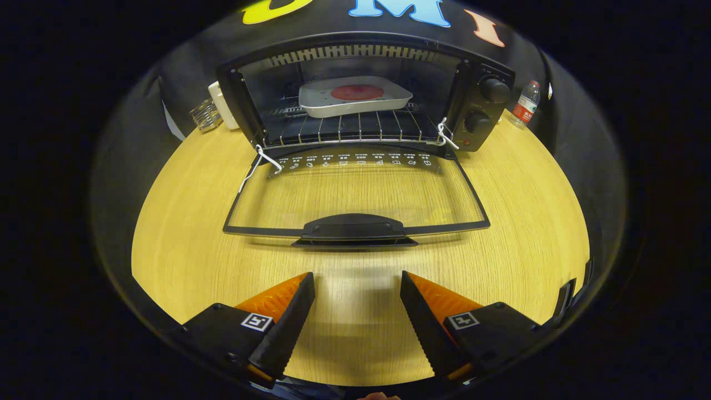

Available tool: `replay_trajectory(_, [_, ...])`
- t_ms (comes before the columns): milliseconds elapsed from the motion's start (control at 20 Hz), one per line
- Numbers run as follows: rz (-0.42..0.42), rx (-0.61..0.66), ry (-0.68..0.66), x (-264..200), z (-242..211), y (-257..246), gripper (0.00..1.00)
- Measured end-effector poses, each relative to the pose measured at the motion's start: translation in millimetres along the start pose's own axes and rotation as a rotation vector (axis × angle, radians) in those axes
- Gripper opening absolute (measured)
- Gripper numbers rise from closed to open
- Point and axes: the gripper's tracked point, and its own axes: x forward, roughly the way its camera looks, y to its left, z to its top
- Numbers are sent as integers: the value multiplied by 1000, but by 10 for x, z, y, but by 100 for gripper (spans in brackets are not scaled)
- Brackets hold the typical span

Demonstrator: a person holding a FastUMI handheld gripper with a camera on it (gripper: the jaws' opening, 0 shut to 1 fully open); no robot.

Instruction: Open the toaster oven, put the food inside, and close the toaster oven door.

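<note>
A black toaster oven [477, 100] stands at the back of the wooden table [178, 222]. Its glass door [355, 194] lies folded down flat toward me, with the dark handle [354, 228] at its near edge. Inside, on the wire rack [344, 129], rests a white dish [355, 95] holding a round red piece of food [357, 91]. My gripper [357, 278] is open with nothing between its fingers. It hovers over bare table a short way short of the door handle, roughly centred on it.
Two knobs [493, 89] sit on the oven's right panel. A water bottle [525, 104] stands right of the oven. A white block [223, 105] and a small wire holder [204, 115] stand left of it. White cords [261, 158] hang at both door hinges.
</note>
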Motion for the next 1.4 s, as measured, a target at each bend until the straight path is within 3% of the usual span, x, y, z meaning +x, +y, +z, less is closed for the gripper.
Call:
replay_trajectory(400, [-41,27,31,176,121,-42,98])
replay_trajectory(850, [-43,-35,12,107,194,-47,98])
replay_trajectory(1200, [-10,-113,-175,-335,406,16,98])
replay_trajectory(1400, [-33,-168,-417,-744,849,5,99])
